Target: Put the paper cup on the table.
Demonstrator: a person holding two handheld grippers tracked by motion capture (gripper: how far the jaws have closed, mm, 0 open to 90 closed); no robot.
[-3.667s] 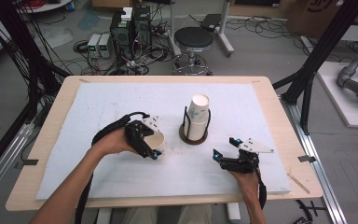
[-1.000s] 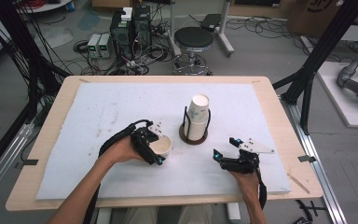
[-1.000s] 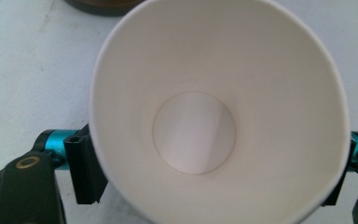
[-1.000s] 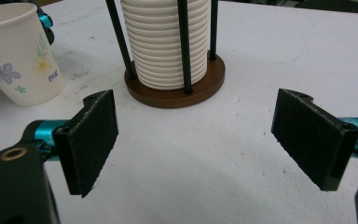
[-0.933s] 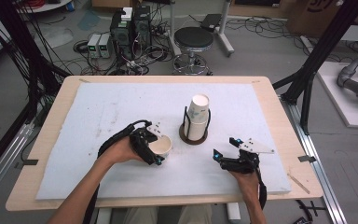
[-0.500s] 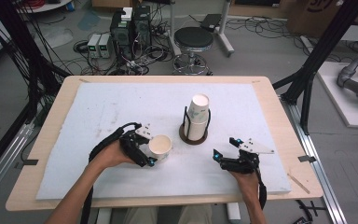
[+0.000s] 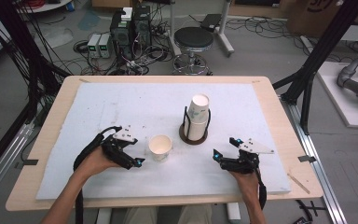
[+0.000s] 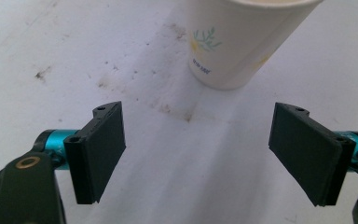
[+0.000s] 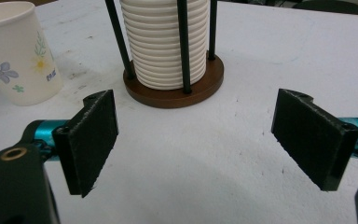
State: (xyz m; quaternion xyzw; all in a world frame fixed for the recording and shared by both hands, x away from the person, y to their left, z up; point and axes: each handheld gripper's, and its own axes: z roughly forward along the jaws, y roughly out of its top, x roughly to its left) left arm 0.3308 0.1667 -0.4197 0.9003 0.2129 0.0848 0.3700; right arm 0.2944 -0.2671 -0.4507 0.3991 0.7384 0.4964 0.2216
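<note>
White foam sheeting (image 7: 98, 107) covered the table (image 7: 51, 135), and on it a single paper cup (image 7: 160, 147) stood upright, mouth up, just left of the cup holder (image 7: 194, 136) with its stack of cups (image 7: 198, 116). One second earlier the left tongs (image 7: 131, 158) had been at this cup, their jaws around it; they had since drawn back to the left and now stood just beside it, apart from it. In the left gripper view the jaws were spread with only bare sheet between them, and the cup (image 8: 242, 42), printed with a small flower, stood clear ahead. The left tongs were therefore released and empty.

The right tongs (image 7: 223, 149) lay low near the front right of the sheet, unmoved across the interval, jaws likewise spread and empty; the right gripper view showed the holder's wooden base (image 9: 175, 91) and the lone cup (image 9: 18, 51) ahead.

Judgement: the cup has been set down and let go, so placement appears complete. Nothing suggested the cup was unstable.
</note>
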